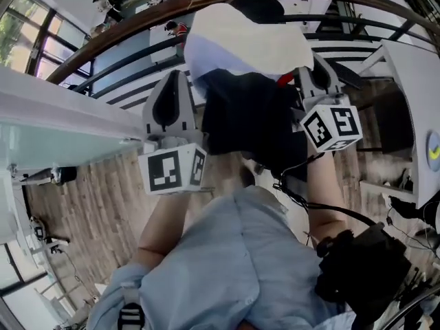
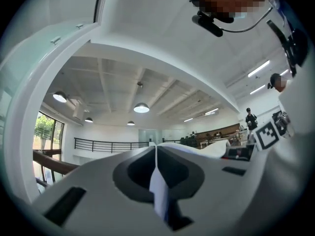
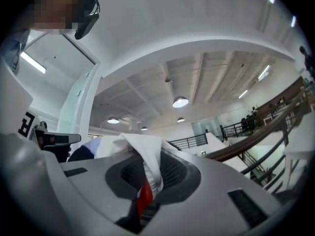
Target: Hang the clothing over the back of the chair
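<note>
Holds the white-and-dark clothing (image 1: 244, 43) up, far of the chest, over the wood floor (image 1: 89, 198). Clamps the left gripper (image 1: 173, 81) (image 2: 156, 154) tight on a thin white fold at its left edge; pinches the right gripper (image 1: 313, 74) (image 3: 147, 168) on bunched white cloth with red trim at its right.

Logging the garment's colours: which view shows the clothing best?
The head view: the clothing spreads between the left gripper and right gripper, cream and black. Each gripper view shows only a pinched fold: white in the left's, white with red in the right's.
</note>
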`<state>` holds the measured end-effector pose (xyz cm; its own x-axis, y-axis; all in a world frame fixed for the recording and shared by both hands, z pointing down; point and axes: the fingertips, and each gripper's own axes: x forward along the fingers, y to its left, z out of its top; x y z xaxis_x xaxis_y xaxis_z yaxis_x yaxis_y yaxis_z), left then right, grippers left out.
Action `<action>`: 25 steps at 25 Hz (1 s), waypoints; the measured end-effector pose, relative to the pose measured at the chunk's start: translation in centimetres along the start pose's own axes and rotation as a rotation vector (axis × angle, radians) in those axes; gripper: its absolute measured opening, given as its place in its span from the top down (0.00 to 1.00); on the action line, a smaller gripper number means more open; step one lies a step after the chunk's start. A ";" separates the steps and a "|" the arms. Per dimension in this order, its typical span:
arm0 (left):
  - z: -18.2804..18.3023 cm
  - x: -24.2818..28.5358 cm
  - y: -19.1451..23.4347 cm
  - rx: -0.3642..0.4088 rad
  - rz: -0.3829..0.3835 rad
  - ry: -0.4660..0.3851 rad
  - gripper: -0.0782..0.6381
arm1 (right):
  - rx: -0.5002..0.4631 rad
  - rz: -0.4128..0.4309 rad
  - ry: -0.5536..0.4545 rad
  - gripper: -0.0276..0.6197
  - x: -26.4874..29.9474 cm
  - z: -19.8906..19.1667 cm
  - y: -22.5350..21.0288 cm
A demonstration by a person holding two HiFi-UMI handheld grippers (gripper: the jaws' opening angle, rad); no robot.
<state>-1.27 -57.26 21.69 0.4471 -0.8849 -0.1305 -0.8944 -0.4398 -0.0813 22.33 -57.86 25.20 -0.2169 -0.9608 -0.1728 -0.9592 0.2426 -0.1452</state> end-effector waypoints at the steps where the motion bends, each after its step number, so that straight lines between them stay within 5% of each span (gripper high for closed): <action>1: -0.6 -0.3 -0.2 0.002 -0.002 0.012 0.87 | 0.029 0.013 0.019 0.90 -0.1 -2.2 0.5; 3: -1.8 -1.0 -0.8 0.007 -0.009 0.036 0.87 | 0.077 0.032 0.051 0.87 -0.3 -5.7 1.3; 5: -2.5 -1.8 -1.7 0.015 -0.016 0.051 0.87 | 0.107 0.044 0.064 0.71 -1.0 -7.6 1.6; 10: -3.4 -3.4 -3.1 0.018 -0.022 0.067 0.87 | 0.089 0.069 0.114 0.52 -3.2 -10.2 2.1; 17: -4.4 -8.1 -4.4 -0.013 -0.040 0.064 0.87 | 0.100 0.044 0.169 0.51 -8.5 -13.0 5.3; 25: -1.3 -16.0 -7.1 -0.054 -0.097 -0.015 0.87 | -0.048 0.111 0.061 0.59 -15.1 -4.3 16.0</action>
<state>-2.09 -40.17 25.68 0.5310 -0.8359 -0.1392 -0.8464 -0.5309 -0.0405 9.48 -40.01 29.65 -0.3316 -0.9351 -0.1250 -0.9359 0.3428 -0.0810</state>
